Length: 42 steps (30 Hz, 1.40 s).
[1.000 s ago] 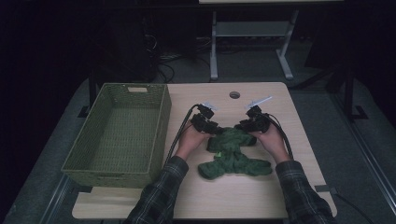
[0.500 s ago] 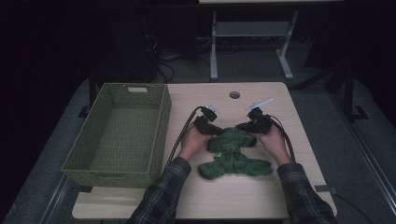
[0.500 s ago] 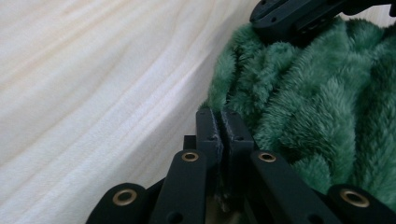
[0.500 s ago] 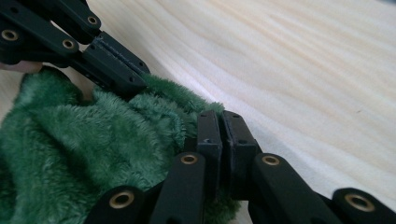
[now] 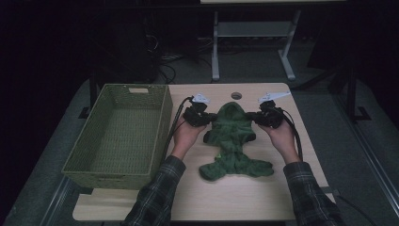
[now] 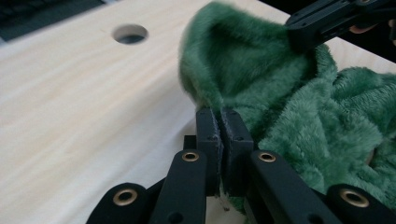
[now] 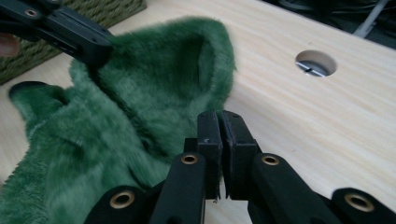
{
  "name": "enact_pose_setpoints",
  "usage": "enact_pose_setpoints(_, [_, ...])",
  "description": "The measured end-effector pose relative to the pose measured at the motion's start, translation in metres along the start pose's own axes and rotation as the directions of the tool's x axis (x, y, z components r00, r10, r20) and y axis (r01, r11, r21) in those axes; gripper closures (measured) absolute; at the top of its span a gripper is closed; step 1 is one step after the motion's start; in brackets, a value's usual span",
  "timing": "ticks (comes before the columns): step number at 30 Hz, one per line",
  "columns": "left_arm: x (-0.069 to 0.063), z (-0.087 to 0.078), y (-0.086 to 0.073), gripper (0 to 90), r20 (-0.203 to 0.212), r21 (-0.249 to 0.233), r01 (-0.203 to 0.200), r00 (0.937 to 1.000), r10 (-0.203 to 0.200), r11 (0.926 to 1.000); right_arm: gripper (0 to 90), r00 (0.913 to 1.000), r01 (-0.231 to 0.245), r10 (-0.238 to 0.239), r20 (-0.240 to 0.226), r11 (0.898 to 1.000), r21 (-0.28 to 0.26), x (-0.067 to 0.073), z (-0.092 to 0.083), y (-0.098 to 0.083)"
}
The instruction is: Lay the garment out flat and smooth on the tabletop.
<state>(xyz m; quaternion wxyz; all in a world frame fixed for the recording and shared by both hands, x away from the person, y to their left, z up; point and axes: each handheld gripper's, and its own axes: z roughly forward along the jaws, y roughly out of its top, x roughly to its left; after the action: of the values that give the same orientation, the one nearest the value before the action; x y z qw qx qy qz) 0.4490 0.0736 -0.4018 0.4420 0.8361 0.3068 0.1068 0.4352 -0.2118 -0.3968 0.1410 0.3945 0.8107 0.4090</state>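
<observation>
The garment (image 5: 233, 141) lies on the table (image 5: 263, 202) (basket (image 5: 117, 132) to its left).

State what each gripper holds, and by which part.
Both hold the green fleece garment: the left gripper and the right gripper each pinch its edge beside the hood.

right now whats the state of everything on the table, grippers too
left gripper: shut on the green fleece garment's edge, at its left shoulder
right gripper: shut on the garment's edge, at its right shoulder
green fleece garment: pinched at both sides, hood end toward the far edge, lower part lying on the table
basket: upright, empty
table: bears the basket and garment
</observation>
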Motion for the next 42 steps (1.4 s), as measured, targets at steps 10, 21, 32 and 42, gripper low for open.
enact_pose_setpoints(10, [0.015,0.014,-0.022,87.3,-0.069,0.015,0.049,0.9965,-0.047,0.9987,86.7,0.9977,-0.067,0.067,0.004,0.998,0.012,-0.015,0.016,-0.011])
enact_pose_setpoints(21, [0.019,0.030,-0.037,72.5,-0.132,0.094,0.078,0.9891,-0.066,0.9925,73.0,0.9967,-0.070,0.066,0.047,0.993,0.093,-0.016,0.039,-0.027])
enact_pose_setpoints(32, [0.003,0.011,-0.038,40.8,-0.102,0.079,0.077,0.9924,-0.069,0.9939,41.5,0.9963,-0.077,0.074,0.043,0.996,0.053,-0.011,0.012,-0.033])
enact_pose_setpoints(42, [-0.014,0.006,-0.049,26.4,-0.044,0.126,0.051,0.9980,-0.046,0.9907,38.5,0.9953,-0.076,0.074,0.062,0.997,0.024,-0.007,-0.016,-0.047])
